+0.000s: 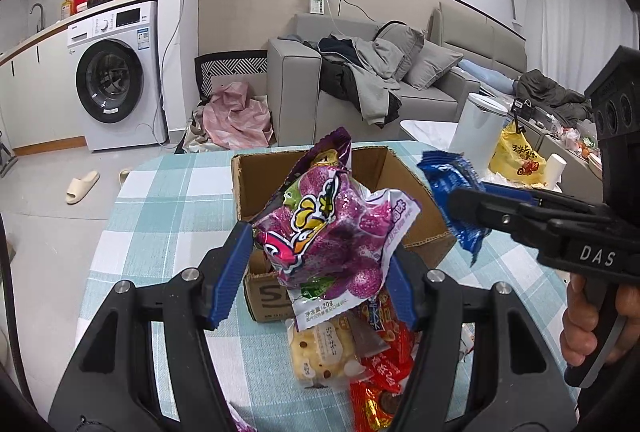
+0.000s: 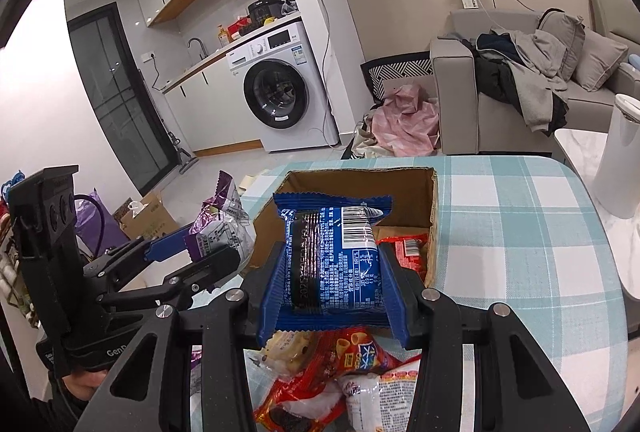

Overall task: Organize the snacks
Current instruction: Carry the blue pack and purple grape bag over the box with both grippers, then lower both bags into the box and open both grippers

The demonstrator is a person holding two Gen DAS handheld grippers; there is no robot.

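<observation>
A: Looking at both views, each tool is clenched on a snack. The left gripper [image 1: 316, 264] pinches a crinkly purple foil snack bag [image 1: 332, 228] between its blue ribbed pads, and the right gripper [image 2: 330, 288] clamps a blue plastic biscuit packet [image 2: 334, 256] across its width. Both are held above the table, near the open brown cardboard box [image 1: 404, 188].

B: So what might go wrong?

A: The purple bag is puffy and slick, and it looks gripped by one lower corner, with most of it standing free above the jaws. I judge it could pivot or slide out if swung quickly.

B: And the blue one?

A: It sits squarely between the pads, so it seems safer. My worry there is crowding: the two grippers are close together at the box mouth, and the packets could knock each other if both go in at once.

B: Anything inside the box already?

A: A red wrapper [image 2: 408, 252] shows in the right wrist view. More loose red and pale snack packets [image 2: 340, 372] lie on the teal-and-white checked tablecloth [image 2: 520, 232] below; a low sweep could drag them off.
</observation>
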